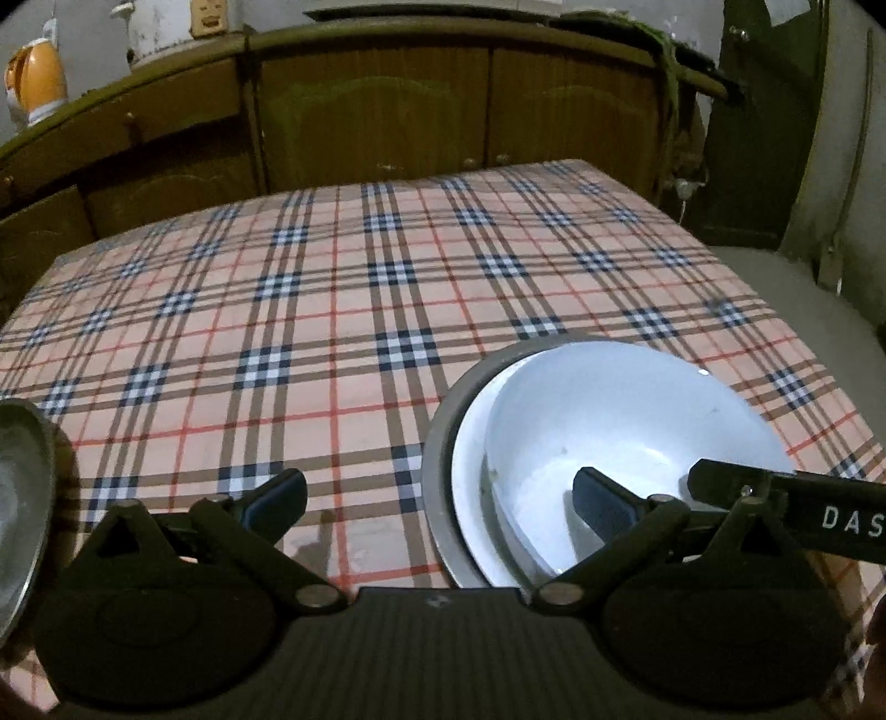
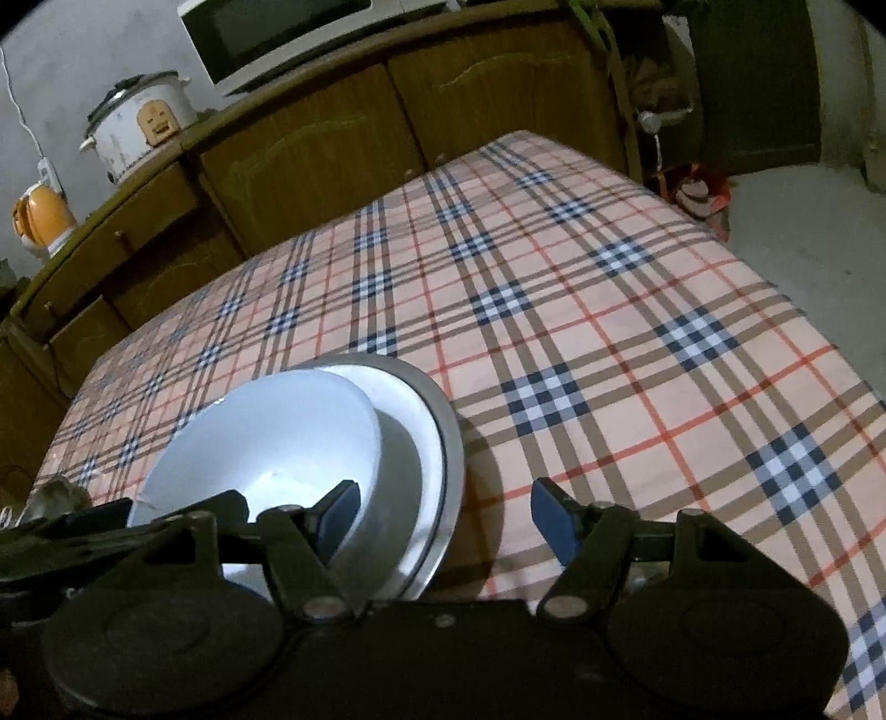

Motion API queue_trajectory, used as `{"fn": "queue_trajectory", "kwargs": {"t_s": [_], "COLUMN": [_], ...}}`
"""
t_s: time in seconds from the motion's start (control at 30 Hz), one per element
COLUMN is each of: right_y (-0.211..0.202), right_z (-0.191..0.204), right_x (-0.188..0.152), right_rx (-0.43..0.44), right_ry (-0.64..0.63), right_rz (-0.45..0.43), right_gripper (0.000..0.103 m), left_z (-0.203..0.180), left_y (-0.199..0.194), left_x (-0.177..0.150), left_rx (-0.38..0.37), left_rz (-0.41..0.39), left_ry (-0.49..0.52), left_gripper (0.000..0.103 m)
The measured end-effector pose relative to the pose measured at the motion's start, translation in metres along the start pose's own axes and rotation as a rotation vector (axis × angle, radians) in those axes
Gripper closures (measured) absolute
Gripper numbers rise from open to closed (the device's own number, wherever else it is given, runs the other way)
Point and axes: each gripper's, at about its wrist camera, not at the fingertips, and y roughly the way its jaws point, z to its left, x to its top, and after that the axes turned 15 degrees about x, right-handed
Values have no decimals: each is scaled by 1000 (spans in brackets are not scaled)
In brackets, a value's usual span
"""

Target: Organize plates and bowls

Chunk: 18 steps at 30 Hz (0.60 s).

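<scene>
Two dishes nested near the front edge of the tabletop (image 1: pixel 343 310): a glossy white bowl (image 1: pixel 620 432), round and deep, tilted inside a wider steel plate (image 1: pixel 437 471) with a flat, dull grey rim. Sitting off-centre, shifted toward the plate's right side in the left view. Spread under both, a smooth plaid cloth (image 2: pixel 581 310) — peach ground, navy-and-white checks, thin red lines. At the far left edge of the left view, part of another metal dish (image 1: pixel 22 498), shiny and shallow.

Left tongs (image 1: pixel 437 498) held low and level over the near edge, jaws wide apart, gripping nothing; right blue pad over the bowl's inside, left pad over bare cloth. Right tongs (image 2: pixel 443 515) likewise spread and empty, left blue pad (image 2: pixel 338 512) just above the bowl's near rim, right pad over the cloth — whether touching the bowl, cannot tell. Behind the tabletop, brown wooden cabinets (image 2: pixel 332 133), a white rice cooker (image 2: pixel 138 124), a white microwave (image 2: pixel 288 33) and an orange kettle (image 1: pixel 36 83).
</scene>
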Motion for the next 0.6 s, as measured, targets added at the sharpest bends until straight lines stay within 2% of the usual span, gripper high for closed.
{"fn": "queue_trajectory", "kwargs": {"t_s": [0.33,0.37,0.4,0.47,0.53,0.6], "right_y": [17,18,18,19,19,19], "right_z": [-12,-13,-14,-12,-10,-9], "right_x": [7,8,8,7,7,7], "right_rx": [86,101,118,174,167,165], "right_ry": [73,82,87,93,95,94], "right_rz": [9,11,12,11,6,6], "right_gripper": [23,25,35,49,49,50], "left_z": [2,2,2,0,-2,-10], "left_y": [23,24,24,24,21,15], "left_x": [7,7,7,6,7,9], "left_rx": [-66,-69,-73,-102,-138,-160], "left_rz": [34,32,28,15,-2,-26], "left_ry": [-8,-11,-11,-5,2,37], "left_gripper": [0,0,0,5,24,36]}}
